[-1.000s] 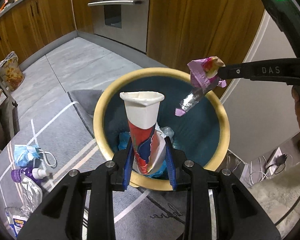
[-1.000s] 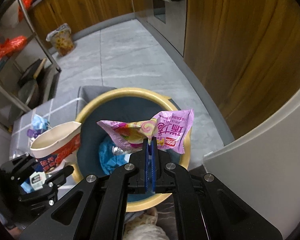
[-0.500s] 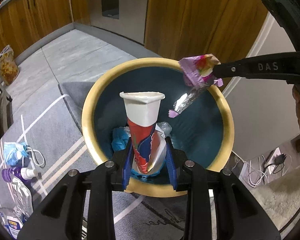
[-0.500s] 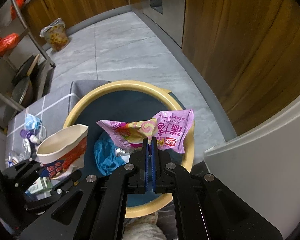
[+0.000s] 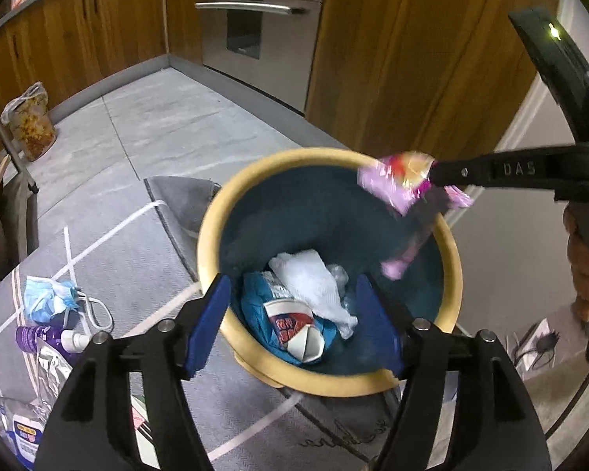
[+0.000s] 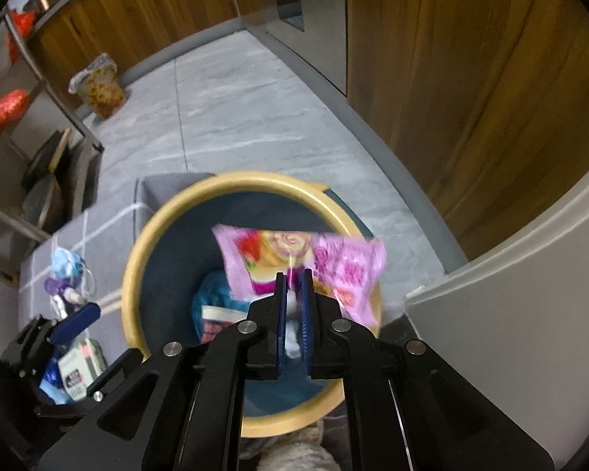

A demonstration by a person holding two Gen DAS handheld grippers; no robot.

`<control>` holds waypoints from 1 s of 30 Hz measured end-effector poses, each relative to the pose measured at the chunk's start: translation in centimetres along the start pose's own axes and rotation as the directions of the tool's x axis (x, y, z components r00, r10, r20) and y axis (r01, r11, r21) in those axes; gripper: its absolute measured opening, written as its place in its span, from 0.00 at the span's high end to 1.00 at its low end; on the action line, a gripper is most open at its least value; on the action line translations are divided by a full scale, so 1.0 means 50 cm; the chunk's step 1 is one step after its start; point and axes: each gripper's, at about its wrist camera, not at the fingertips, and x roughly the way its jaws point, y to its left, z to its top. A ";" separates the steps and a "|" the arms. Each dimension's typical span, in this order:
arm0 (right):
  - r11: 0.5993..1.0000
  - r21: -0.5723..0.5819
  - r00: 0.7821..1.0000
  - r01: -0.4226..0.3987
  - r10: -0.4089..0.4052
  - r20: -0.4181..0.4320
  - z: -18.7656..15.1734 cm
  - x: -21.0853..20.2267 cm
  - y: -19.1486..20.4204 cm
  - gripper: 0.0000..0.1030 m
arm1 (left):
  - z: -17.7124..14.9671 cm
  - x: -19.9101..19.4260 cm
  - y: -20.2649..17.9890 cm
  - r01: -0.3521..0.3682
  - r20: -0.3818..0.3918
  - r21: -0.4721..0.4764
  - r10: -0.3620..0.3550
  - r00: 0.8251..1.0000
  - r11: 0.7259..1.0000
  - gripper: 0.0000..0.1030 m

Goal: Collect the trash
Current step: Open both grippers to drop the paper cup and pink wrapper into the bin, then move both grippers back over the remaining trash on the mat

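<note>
A round bin point(image 5: 210, 235) with a yellow rim and dark blue inside stands on the floor; it also shows in the right wrist view point(image 6: 137, 259). My left gripper point(image 5: 294, 294) is open and empty above the bin's near rim. A crushed red and white paper cup point(image 5: 294, 324) lies inside on blue and white trash. My right gripper point(image 6: 293, 276) has its jaws slightly apart, and the pink snack wrapper point(image 6: 333, 267) is at its tips over the bin. The wrapper point(image 5: 392, 180) shows blurred in the left wrist view.
On the grey rug point(image 5: 117, 259) left of the bin lie a blue face mask point(image 5: 43, 298), a purple spray bottle point(image 5: 43, 335) and foil packets point(image 5: 51, 369). Wooden cabinets point(image 5: 392, 59) and a steel appliance point(image 5: 255, 19) stand behind. A white wall point(image 6: 510, 333) is at the right.
My left gripper opened and the paper cup dropped into the bin. My right gripper's jaws parted slightly, and the pink wrapper is blurred and shifting at its tips.
</note>
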 end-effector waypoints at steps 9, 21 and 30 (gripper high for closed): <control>1.000 -0.002 0.999 -0.003 0.003 0.034 0.003 -0.020 0.021 0.51 | -0.009 -0.026 0.029 -0.060 0.021 -0.022 0.061 0.998 0.998 0.22; 0.996 -0.060 0.990 -0.059 0.066 0.123 -0.011 -0.082 0.089 0.24 | -0.029 -0.110 0.068 -0.143 0.083 -0.035 0.145 0.986 0.989 0.14; 0.993 -0.084 0.982 -0.082 0.095 0.162 -0.018 -0.110 0.146 0.15 | -0.060 -0.165 0.125 -0.188 0.094 -0.096 0.197 0.976 0.978 0.12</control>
